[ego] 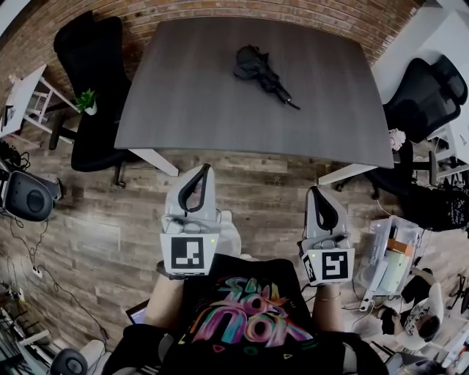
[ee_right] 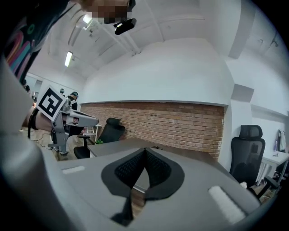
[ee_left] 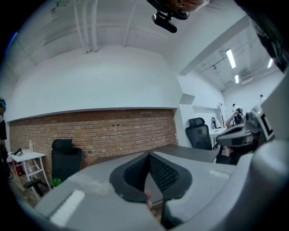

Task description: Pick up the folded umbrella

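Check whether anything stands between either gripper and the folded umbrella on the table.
Nothing visible does. The folded umbrella lies alone on the grey table; only bare tabletop and floor separate it from the left gripper and right gripper, both shut.

A dark grey rectangular desk (ego: 198, 110) on white legs stands on a brown wood-plank floor (ego: 256, 198), in front of a red brick wall (ego: 242, 9). A black high-backed office chair (ego: 91, 58) sits at its left end, with a small green potted plant (ego: 87, 101) just beside it and a white side table (ego: 26, 91) near. A second black office chair (ego: 429, 91) stands off the desk's right end.
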Available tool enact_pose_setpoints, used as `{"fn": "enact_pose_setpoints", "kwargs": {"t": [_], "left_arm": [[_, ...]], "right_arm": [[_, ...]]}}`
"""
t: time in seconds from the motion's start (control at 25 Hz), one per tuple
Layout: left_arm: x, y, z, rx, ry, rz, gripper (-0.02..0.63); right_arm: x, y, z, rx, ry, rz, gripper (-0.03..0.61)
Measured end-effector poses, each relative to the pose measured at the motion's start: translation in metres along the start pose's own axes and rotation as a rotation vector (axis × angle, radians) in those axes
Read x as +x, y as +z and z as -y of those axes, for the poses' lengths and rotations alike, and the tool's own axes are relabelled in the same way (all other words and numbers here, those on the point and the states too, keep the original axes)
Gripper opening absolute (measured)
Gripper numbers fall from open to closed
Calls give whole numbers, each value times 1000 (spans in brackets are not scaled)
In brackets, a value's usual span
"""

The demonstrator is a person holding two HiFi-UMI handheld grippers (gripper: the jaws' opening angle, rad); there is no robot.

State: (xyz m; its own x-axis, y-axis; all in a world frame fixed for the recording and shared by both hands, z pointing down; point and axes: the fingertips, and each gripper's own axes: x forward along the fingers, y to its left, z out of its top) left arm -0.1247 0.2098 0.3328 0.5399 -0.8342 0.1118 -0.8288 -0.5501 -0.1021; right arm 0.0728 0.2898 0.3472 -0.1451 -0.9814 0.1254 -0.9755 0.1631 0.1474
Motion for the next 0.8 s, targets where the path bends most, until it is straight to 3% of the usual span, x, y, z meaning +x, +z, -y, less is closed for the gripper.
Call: {"fn": "enact_pose_setpoints", "kwargs": {"t": [0.48,0.8], "left_arm": [[90,8,-92,-26,-37,24,0],[125,-11,-103,-39,-54,-15,0]], "right_arm": [[118,25,7,-28,-88,-13,2],[149,19,15,-14,-111,-47,2]]}}
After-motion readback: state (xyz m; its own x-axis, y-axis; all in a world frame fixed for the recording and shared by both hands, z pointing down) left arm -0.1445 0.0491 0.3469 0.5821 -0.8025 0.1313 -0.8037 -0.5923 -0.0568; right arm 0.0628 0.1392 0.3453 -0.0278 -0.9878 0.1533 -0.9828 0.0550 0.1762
